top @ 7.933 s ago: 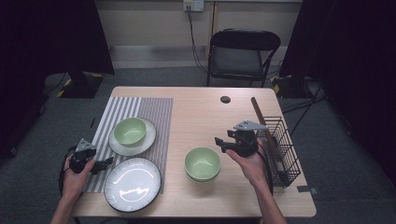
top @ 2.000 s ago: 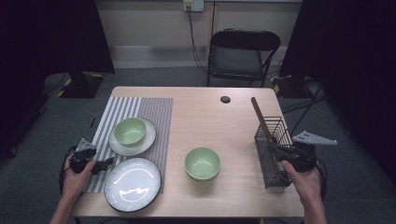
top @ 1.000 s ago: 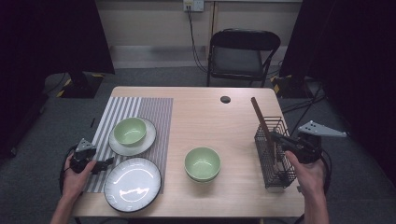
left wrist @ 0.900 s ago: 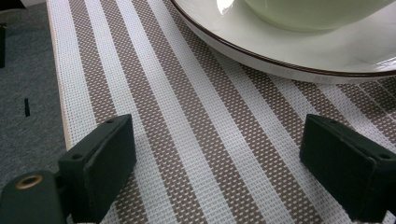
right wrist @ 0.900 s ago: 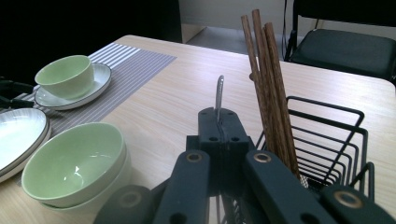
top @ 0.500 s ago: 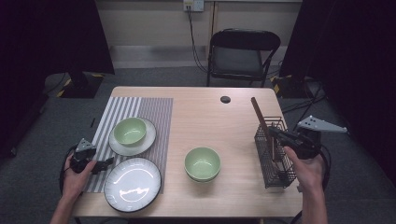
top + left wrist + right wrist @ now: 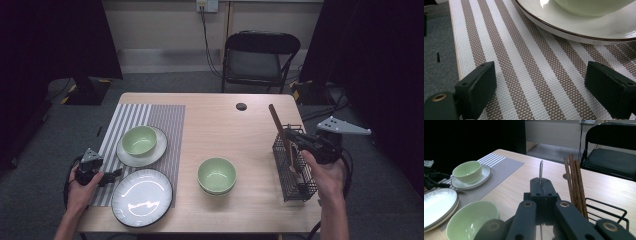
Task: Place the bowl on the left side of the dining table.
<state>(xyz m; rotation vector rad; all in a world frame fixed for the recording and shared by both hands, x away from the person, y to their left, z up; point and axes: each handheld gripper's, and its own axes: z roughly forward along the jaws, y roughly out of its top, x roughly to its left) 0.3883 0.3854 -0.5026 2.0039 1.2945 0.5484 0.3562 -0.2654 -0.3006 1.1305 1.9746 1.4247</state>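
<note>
I have the right hand-held gripper (image 7: 295, 138) over the black wire caddy (image 7: 295, 175) at the right edge of the surface (image 7: 220, 125), its jaws clenched on a thin metal utensil (image 7: 541, 173) whose handle end sticks up past the jaw tips in the right gripper view; in the high view a pale utensil (image 7: 291, 157) hangs below the jaws with its lower end inside the caddy. Dark wooden chopsticks (image 7: 276, 125) lean in the same caddy, just beside the gripper. My left hand-held gripper (image 7: 112, 174) rests at the near left corner, jaws released and wide apart over the striped placemat (image 7: 524, 75), with nothing between them. Just ahead of it sits a white saucer (image 7: 142, 152) carrying a green bowl (image 7: 139, 140). A large white plate (image 7: 142, 197) lies near that gripper, partly on the mat, and a second green bowl (image 7: 216, 175) stands mid-surface, well apart from the caddy.
</note>
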